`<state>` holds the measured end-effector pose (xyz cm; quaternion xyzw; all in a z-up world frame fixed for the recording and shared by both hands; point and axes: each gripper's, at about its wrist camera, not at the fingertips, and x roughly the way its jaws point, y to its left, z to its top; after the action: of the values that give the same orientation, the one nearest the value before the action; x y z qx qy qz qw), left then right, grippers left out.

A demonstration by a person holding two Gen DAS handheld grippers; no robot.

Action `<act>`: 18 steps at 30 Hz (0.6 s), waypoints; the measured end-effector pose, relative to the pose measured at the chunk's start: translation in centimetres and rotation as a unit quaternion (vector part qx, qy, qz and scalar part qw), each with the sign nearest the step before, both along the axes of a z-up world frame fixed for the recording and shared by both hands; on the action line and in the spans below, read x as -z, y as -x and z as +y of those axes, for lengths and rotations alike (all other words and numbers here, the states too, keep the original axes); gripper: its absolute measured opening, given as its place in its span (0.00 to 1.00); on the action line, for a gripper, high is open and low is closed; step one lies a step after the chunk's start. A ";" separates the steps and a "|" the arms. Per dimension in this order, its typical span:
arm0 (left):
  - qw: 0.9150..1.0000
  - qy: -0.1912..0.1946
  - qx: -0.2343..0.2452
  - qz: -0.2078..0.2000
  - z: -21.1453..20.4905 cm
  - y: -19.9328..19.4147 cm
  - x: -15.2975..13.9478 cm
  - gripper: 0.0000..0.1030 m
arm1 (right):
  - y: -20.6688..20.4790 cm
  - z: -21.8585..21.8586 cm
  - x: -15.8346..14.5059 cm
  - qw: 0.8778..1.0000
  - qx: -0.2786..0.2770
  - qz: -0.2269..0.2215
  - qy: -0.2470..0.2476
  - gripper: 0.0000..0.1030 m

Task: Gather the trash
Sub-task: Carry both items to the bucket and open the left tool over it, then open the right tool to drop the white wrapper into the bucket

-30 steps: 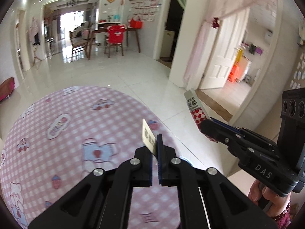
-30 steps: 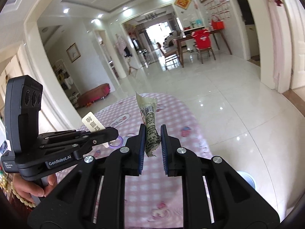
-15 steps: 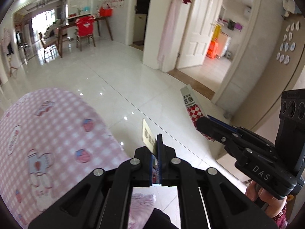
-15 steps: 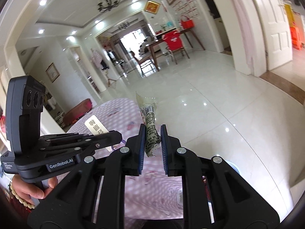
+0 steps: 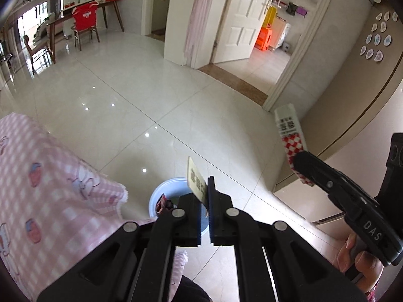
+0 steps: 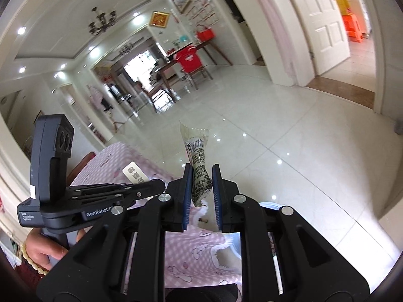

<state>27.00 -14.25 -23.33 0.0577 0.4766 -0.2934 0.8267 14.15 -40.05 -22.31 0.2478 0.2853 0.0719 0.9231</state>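
Left gripper [image 5: 207, 198] angled steeply down, jaws pinched shut — right gripper [image 6: 200, 186] shallower, jaws narrowly parted, clamping.

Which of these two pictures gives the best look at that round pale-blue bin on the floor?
The left wrist view. The round pale-blue bin sits just beyond the left gripper, its rim and some rubbish inside visible beside the pink checked tablecloth. The right wrist view shows only a sliver of its rim behind the right gripper.

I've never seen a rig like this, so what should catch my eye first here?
Two black grippers, each pinching litter: the left gripper clamps a small beige packet, the right gripper a crumpled printed wrapper. Below the left one, a pale blue bin waits on the tiled floor beside the pink checked tablecloth.
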 end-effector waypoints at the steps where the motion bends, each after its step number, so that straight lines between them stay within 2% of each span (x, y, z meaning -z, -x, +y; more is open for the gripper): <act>1: 1.000 0.002 0.002 0.002 -0.4 -0.1 0.2 0.04 | 0.0 -0.2 0.1 1.000 0.005 0.001 -0.001 0.15; 4: 1.000 -0.003 0.000 0.002 -1.5 -0.7 0.7 0.06 | 0.3 -1.3 0.6 1.000 0.019 0.004 -0.002 0.15; 5: 1.000 -0.003 0.000 0.010 -1.7 -1.0 1.0 0.15 | 0.5 -1.6 0.8 1.000 0.022 0.006 -0.004 0.15; 6: 1.000 -0.003 -0.002 0.014 -1.8 -1.1 1.2 0.38 | 0.4 -1.5 0.9 1.000 0.023 0.007 -0.003 0.15; 8: 1.000 -0.005 -0.018 0.014 -1.6 -1.4 1.3 0.64 | 0.5 -1.7 1.1 1.000 0.023 0.011 -0.003 0.15; 14: 0.999 -0.002 -0.051 0.002 0.7 -1.4 0.5 0.68 | -0.4 -0.3 1.1 1.000 0.011 0.018 -0.002 0.15; 18: 0.996 -0.010 -0.078 -0.031 3.3 -0.6 -1.0 0.72 | -1.4 1.1 0.4 1.000 -0.004 0.016 -0.001 0.15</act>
<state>27.62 -10.96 -22.31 0.0375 0.4566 -0.2217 0.8608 15.50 -38.98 -22.74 0.2490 0.3011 0.0720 0.9177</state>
